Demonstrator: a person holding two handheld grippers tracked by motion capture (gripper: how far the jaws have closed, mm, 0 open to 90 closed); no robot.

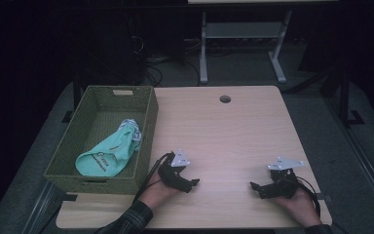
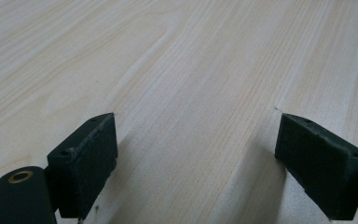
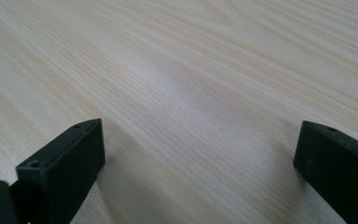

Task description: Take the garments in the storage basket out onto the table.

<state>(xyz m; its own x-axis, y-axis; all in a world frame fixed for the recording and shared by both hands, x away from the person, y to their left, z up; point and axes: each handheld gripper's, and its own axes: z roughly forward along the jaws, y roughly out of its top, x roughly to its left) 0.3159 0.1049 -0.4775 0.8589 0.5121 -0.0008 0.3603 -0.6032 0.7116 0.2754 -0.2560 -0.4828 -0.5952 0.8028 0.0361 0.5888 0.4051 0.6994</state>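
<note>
Two grippers (image 1: 193, 184) (image 1: 254, 187), wide bare table (image 1: 233, 131)

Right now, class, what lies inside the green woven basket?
A mint-green cloth bag with a patterned end lies inside the basket. Whatever sits under the bag is covered.

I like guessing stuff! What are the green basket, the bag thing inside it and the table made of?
The basket looks woven, maybe from wicker or paper cord: its walls show a tight, matte olive weave. The bag seems to be soft mint-green cloth, since it slumps and creases. The table looks like pale wood or a wood-look laminate: light grain lines run along a smooth, faintly shiny top.
</note>
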